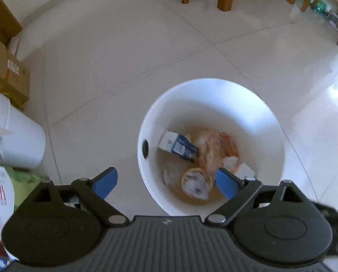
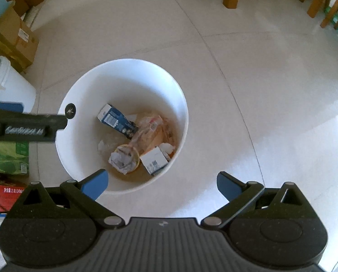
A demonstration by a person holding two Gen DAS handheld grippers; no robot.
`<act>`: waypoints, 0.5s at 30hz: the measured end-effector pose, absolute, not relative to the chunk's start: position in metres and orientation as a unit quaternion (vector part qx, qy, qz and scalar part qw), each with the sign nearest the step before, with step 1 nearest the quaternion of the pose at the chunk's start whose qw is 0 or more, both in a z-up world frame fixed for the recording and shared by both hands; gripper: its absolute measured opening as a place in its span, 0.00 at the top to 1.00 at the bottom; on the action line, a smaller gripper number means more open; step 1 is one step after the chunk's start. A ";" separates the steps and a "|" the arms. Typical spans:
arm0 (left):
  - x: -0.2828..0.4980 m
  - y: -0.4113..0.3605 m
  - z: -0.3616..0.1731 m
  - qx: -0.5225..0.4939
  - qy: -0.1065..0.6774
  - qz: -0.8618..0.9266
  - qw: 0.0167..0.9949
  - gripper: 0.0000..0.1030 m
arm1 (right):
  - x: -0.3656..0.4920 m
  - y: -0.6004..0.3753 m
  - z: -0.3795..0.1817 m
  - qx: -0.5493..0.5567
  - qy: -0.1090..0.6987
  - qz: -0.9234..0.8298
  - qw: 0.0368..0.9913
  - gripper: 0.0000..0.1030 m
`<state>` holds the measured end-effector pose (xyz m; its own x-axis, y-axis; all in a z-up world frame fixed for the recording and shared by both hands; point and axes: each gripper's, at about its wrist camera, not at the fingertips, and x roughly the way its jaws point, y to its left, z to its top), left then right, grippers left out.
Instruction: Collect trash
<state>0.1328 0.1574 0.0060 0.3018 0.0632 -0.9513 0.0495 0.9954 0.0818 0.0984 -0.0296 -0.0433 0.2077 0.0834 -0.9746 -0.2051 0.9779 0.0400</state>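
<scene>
The left gripper (image 1: 166,182) and the right gripper (image 2: 162,184) are held spread and empty above the white bin (image 2: 78,158). A blue carton (image 2: 116,121), a paper-filled cup (image 2: 125,157) and wrappers are seen inside it.

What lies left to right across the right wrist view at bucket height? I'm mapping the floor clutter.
Green carton → left gripper reaching in → white bucket holding trash → bare floor tiles.

Each hand-held tool (image 1: 166,182) (image 2: 162,184) pairs a ribbed black body, round pivot housings and silver rivets with blue-padded fingers (image 1: 106,181).
</scene>
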 end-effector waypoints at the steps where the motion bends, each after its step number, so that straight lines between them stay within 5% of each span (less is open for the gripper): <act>1: 0.125 0.155 0.009 0.053 0.591 0.009 0.805 0.09 | 0.096 -0.031 -0.041 -0.051 0.623 0.085 0.776 0.00; 15: 0.055 0.145 0.060 0.039 0.573 0.038 0.818 0.09 | 0.054 -0.053 0.000 -0.030 0.614 0.061 0.786 0.00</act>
<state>0.0549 0.1447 0.0596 0.3406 0.1068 -0.9341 -0.0181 0.9941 0.1071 0.0536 -0.0529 0.0003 0.2381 0.0578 -0.9695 -0.1324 0.9908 0.0266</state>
